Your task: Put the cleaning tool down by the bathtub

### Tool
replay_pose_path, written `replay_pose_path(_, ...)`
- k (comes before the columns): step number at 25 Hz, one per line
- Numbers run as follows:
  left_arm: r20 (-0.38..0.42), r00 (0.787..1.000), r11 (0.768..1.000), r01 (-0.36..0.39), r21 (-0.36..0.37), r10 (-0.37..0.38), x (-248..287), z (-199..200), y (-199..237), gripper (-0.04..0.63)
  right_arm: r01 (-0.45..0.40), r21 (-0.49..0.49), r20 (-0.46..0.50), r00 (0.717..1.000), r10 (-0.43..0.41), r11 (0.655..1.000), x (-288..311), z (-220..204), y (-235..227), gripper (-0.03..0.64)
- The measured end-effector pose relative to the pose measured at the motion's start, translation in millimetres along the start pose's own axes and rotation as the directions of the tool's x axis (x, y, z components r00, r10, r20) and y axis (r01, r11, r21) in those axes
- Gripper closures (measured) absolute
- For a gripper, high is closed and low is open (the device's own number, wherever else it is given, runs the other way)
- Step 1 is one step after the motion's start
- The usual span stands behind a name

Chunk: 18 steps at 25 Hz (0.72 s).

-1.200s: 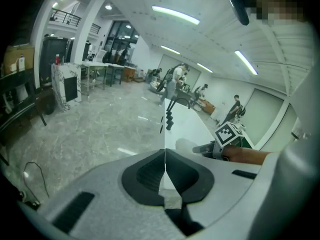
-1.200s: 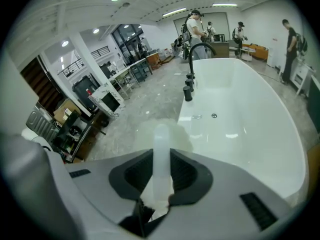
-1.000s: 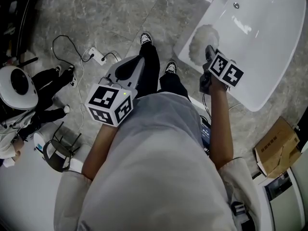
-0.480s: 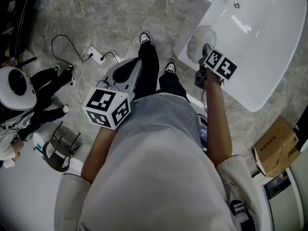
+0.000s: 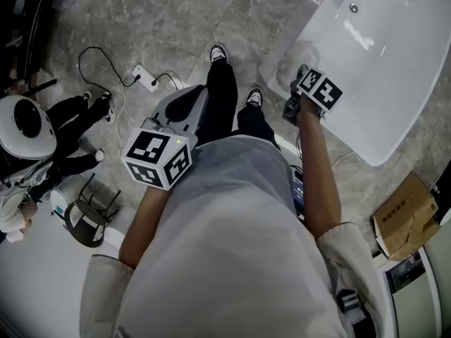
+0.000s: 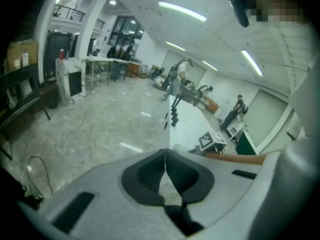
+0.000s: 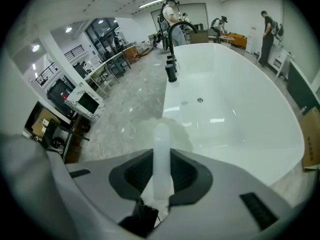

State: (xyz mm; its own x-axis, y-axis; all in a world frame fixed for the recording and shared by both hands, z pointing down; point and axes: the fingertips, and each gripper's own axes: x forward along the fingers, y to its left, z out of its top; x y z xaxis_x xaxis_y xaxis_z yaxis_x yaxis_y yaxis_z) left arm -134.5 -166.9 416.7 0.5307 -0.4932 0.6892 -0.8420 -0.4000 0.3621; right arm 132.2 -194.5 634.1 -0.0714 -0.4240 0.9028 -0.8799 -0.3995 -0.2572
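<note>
Right gripper view: right gripper (image 7: 161,155) clenches the cleaning tool (image 7: 161,134) by its smooth translucent handle, head seemingly fluffy; left gripper (image 6: 165,151) closed, empty.

Your floor and the things on it
You stand on a grey marble floor (image 5: 162,20). The big white bathtub (image 5: 394,83) sits on it to your right, and your two shoes (image 5: 219,52) are just beside its near end. A white power strip (image 5: 143,78) with a black cable (image 5: 88,62) lies to your left. A cardboard box (image 5: 409,213) sits past the tub's near side.
</note>
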Motion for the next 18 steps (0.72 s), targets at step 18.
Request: replay_pose_path(18, -0.029, 1.000, 1.000, -0.007, -0.017, 0.007, 1, 1, 18, 0.586, 0.070, 0.032, -0.007, 0.998, -0.070, 0.997, 28, 3, -4, 0.537)
